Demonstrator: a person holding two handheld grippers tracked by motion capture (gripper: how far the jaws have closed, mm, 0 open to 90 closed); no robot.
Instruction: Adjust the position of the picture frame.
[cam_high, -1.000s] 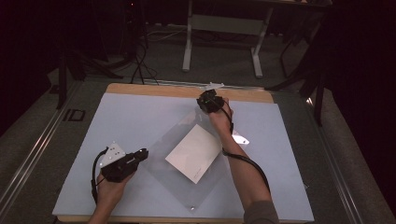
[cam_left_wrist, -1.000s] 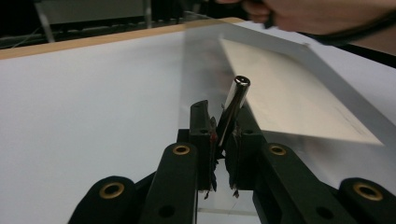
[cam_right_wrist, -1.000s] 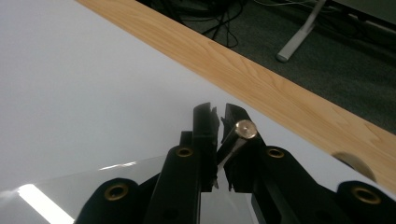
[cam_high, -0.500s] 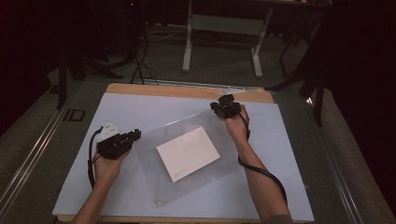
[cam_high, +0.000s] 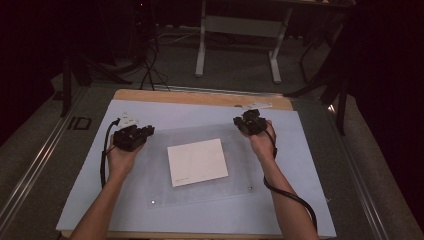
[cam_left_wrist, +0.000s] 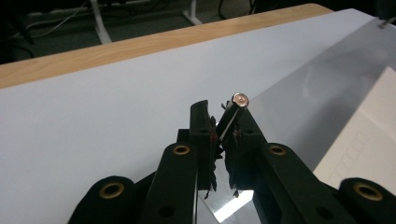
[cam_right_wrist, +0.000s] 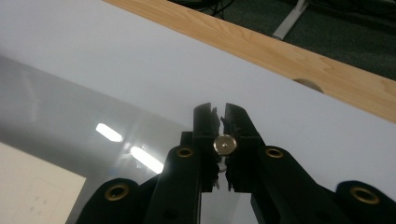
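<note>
A clear plastic sheet (cam_high: 239, 170) with small silver screws at its corners lies flat on the pale mat, square to the table. A white paper (cam_high: 197, 161) rests at its middle. My left gripper (cam_high: 144, 132) is shut on the sheet's far left corner; in the left gripper view the jaws (cam_left_wrist: 219, 122) pinch the edge just below a silver screw (cam_left_wrist: 240, 99). My right gripper (cam_high: 246, 123) is shut on the far right corner, where a screw head (cam_right_wrist: 225, 144) sits between the black fingers (cam_right_wrist: 204, 122). The sheet (cam_right_wrist: 56, 102) and the paper (cam_right_wrist: 32, 186) stretch away to the left.
The pale mat (cam_high: 305, 150) covers a wooden table whose bare far edge (cam_high: 200, 97) shows. A small white object (cam_high: 254, 106) lies by that edge. Behind stand a desk's white legs (cam_high: 201, 50) and floor cables (cam_high: 150, 65). Metal rails (cam_high: 30, 165) run along both sides.
The sheet has swung from a diamond-wise angle to lie square with the table. My left gripper went farther and left with its corner; my right gripper came rightward and nearer.
</note>
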